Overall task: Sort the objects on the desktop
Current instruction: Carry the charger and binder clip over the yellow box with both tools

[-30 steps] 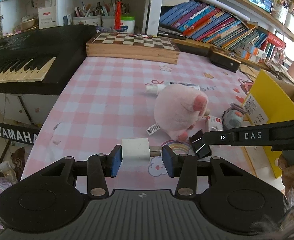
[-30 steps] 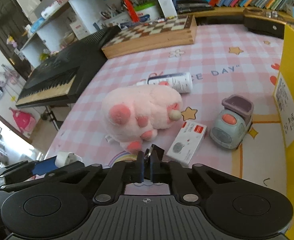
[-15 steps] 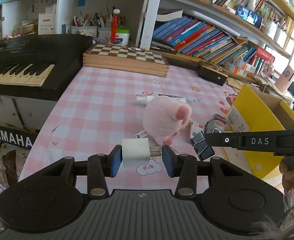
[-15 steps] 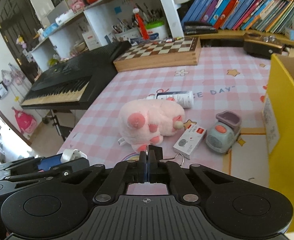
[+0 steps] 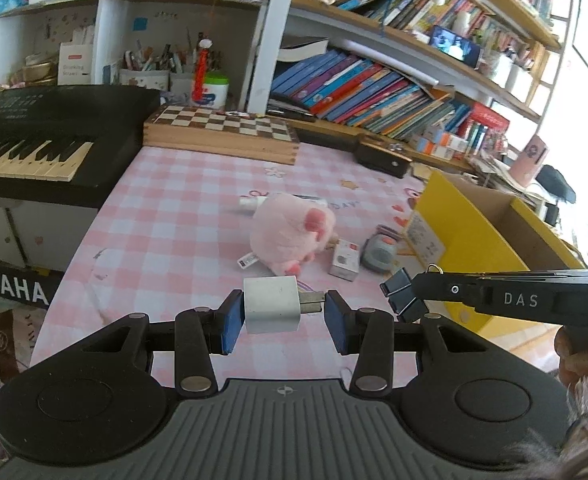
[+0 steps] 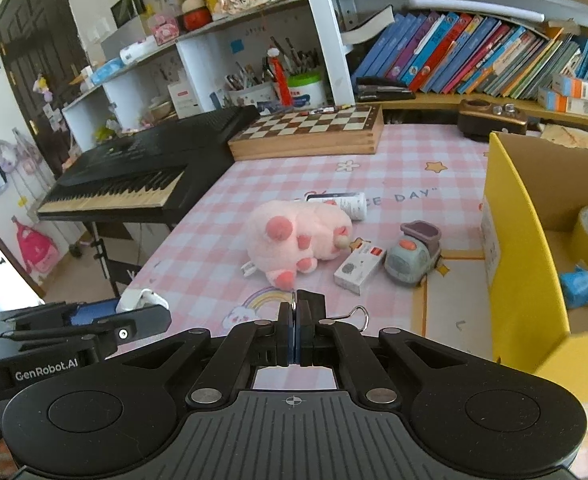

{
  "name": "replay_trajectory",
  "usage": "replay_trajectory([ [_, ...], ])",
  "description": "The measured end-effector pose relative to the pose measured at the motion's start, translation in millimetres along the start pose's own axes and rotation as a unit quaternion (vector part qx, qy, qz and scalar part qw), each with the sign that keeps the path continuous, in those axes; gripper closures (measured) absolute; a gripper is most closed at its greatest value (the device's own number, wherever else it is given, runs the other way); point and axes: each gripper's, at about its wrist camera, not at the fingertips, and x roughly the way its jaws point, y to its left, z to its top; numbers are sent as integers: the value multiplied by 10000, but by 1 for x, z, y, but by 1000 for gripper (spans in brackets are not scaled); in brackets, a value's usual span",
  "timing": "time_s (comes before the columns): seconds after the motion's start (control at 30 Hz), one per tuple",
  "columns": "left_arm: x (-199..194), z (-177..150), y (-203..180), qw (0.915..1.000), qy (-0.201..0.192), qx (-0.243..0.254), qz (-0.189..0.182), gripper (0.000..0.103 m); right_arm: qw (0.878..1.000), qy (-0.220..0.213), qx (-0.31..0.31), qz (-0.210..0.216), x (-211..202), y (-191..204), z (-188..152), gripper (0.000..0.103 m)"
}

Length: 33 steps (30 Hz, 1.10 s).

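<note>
The left gripper (image 5: 283,316) pinches a white charger plug (image 5: 271,310) above the pink checked table (image 5: 166,216); the right gripper (image 6: 295,334), pads pressed together, clamps a black binder clip (image 5: 403,295); beyond lie a pink plush toy (image 6: 298,236), a small box (image 6: 360,266) and a toy car (image 6: 412,254); a yellow box (image 6: 522,248) stands to the right.

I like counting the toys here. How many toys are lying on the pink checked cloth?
2. A pink plush animal lies mid-cloth, and a small grey toy truck sits to its right, near the yellow box. Others may be hidden behind the plush or the box.
</note>
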Motion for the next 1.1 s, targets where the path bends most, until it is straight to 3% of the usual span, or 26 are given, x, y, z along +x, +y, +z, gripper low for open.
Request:
replay_trajectory([
  [0.67, -72, -38, -16, 9971, -126, 471, -589, 62, 9977, -231, 429, -471, -77, 24, -64, 101],
  [1.1, -75, -53, -38, 9884, 67, 791, -1291, 62, 9903, -269, 795, -1107, -113, 20, -99, 101],
])
